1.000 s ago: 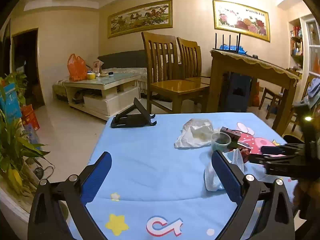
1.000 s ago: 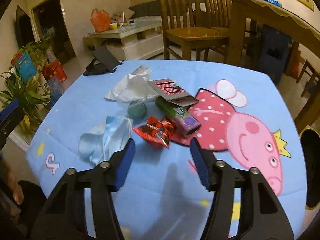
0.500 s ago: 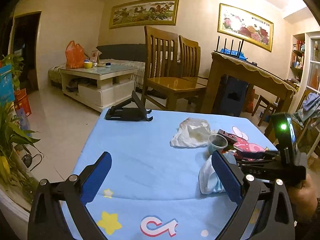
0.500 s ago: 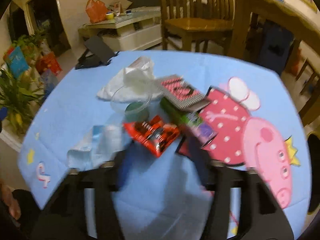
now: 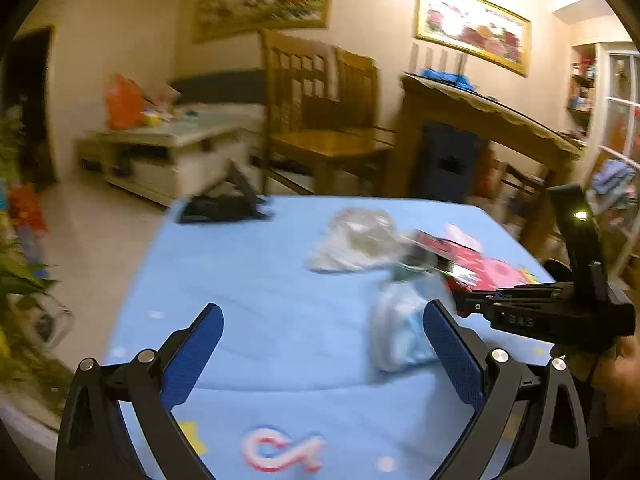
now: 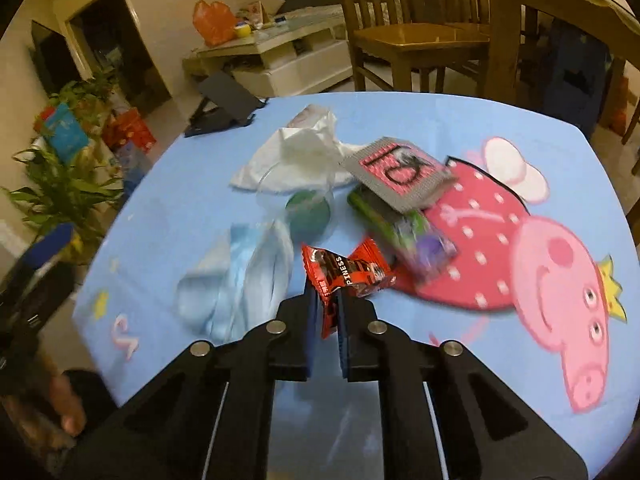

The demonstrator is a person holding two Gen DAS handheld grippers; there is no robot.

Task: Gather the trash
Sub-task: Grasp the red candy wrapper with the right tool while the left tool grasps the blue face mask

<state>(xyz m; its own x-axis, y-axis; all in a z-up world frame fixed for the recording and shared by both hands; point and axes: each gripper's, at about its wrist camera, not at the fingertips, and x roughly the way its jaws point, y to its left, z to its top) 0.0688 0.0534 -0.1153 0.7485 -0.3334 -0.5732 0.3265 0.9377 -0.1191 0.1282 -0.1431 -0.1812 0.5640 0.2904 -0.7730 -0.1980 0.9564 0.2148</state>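
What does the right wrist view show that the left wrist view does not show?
Only the right wrist view: the right gripper shut on the red wrapper, whose jaws have just been closing, and the pink pig print.

Only the left wrist view: the open left gripper over the bare blue cloth, and two wall paintings.

Both: the face mask, the white bag, the black stand, wooden chairs.

Left gripper [image 5: 318, 338] hovers open over the blue tablecloth [image 5: 260, 280] (blurred), seemingly beside a crumpled mask [image 5: 400, 328].
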